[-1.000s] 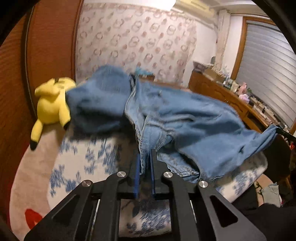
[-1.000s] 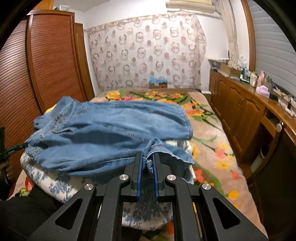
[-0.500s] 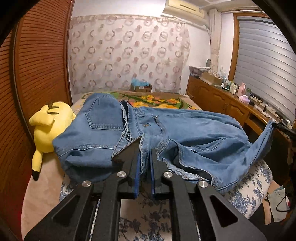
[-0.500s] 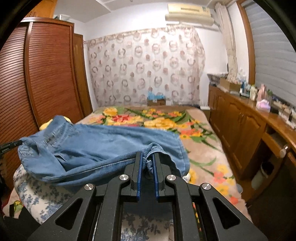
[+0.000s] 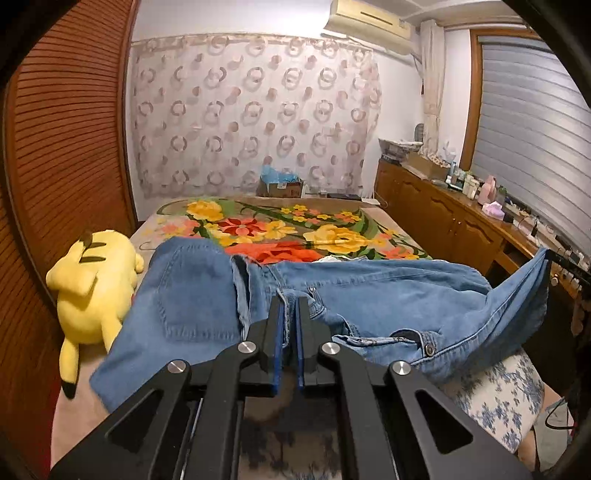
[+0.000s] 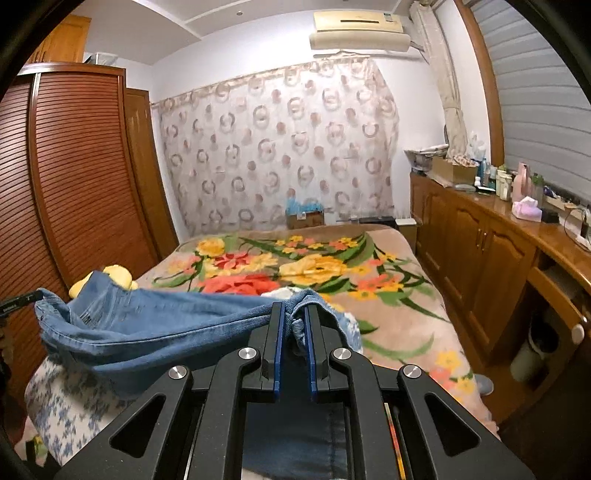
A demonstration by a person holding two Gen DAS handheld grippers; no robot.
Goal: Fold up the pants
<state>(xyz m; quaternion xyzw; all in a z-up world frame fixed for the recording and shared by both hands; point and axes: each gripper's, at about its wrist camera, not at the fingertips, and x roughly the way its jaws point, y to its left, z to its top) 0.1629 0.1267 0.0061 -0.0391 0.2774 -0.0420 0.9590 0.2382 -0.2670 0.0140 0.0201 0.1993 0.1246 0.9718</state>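
Blue denim, one pair of jeans (image 5: 369, 291), hangs stretched between two hand-held grippers above a blue-and-white floral cushion (image 5: 495, 387) at the near end of a bedroom bed. The left gripper (image 5: 290, 314) is clamped tight on the waistband by the fly; the right gripper (image 6: 293, 321) is pinched narrow on a bunched fold of the same garment, its far edge showing in the left view as a raised corner of cloth. The fabric looks thick yet limp, sagging in the middle and creasing under its own weight; judged by that, it should be fairly heavy for cloth, unlikely to slip from the pads, and in no way fragile. Seams, waistband and hems look the soundest places to grip, since stitched layers give the jaws more to bite on. A count of the room: one pair of jeans, two grippers, one cushion, one yellow plush toy (image 5: 92, 288) lying just beside the denim on the left, one flowered blanket (image 6: 314, 266) spread over the bed, one air conditioner (image 6: 360, 29) high on the wall
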